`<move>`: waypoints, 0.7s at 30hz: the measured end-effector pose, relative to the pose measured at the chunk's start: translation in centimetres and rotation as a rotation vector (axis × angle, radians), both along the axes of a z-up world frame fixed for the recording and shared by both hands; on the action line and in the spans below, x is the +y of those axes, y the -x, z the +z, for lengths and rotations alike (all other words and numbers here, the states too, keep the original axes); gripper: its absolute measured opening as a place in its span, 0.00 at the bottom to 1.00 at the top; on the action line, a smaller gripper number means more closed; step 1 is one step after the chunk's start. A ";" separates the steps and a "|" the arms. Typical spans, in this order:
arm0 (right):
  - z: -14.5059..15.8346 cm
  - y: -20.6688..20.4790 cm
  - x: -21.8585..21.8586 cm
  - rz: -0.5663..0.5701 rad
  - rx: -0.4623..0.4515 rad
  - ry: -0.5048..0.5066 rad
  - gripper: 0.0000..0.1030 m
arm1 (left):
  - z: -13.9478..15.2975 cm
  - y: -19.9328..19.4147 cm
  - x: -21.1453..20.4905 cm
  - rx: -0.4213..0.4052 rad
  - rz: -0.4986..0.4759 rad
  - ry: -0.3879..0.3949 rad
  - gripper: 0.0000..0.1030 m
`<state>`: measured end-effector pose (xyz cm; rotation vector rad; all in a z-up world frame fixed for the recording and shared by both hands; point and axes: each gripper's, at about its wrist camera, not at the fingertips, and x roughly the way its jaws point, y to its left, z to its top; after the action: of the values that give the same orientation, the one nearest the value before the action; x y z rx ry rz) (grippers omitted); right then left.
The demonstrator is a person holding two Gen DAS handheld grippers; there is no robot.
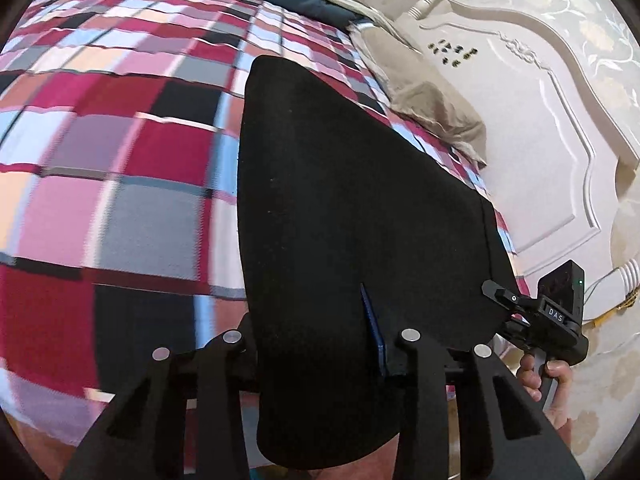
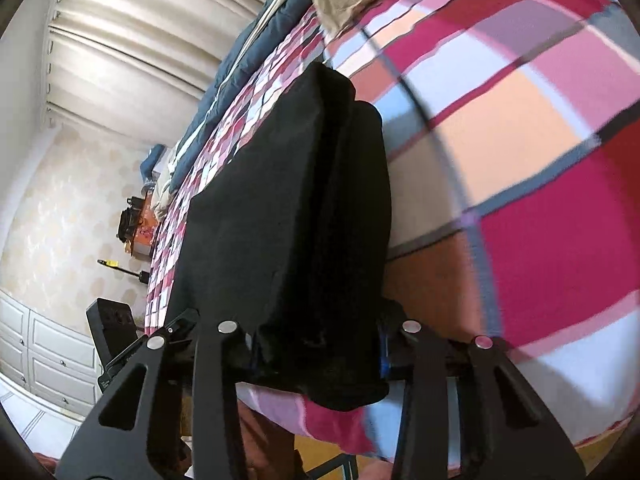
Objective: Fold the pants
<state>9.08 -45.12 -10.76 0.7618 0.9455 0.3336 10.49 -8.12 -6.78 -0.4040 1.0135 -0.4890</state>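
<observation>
I have the black pants (image 1: 352,208) lying along the edge of a plaid-covered bed (image 1: 120,152). My left claw (image 1: 320,360) pinches one corner of their near end, and my right claw (image 2: 316,356) pinches the other. I judge this paired grip keeps the cloth taut and even, so I can carry that end over for a fold.

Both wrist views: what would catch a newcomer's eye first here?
The black pants, bunched between each gripper's fingers and stretching away across the bed, fill the middle of both views. Under them lies a loud checked blanket of red, pink, blue and grey squares. In the left wrist view the right gripper, held by a hand, clamps the pants' edge in front of a white carved headboard.
</observation>
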 end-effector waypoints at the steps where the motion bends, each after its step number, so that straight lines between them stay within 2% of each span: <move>1: 0.0 -0.2 0.5 0.008 0.001 0.000 0.37 | 0.0 0.1 0.8 -0.002 0.012 -0.004 0.37; 14: -0.1 -2.2 8.9 0.127 0.005 0.003 0.37 | -0.5 1.1 9.7 0.008 0.114 0.020 0.37; 17: -0.2 -2.6 9.7 0.135 0.010 0.006 0.37 | -0.9 1.2 10.7 0.004 0.106 0.037 0.38; 19: -0.5 -2.5 9.4 0.124 0.015 -0.002 0.40 | -1.1 1.2 10.8 -0.022 0.076 0.046 0.42; 21: -1.0 -2.4 8.6 0.110 0.026 -0.030 0.48 | -1.4 1.2 11.2 -0.037 0.067 0.078 0.46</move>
<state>11.49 -36.49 -11.74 0.7445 1.0114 0.4356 9.29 3.05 -8.19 -0.4950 0.9448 -0.4752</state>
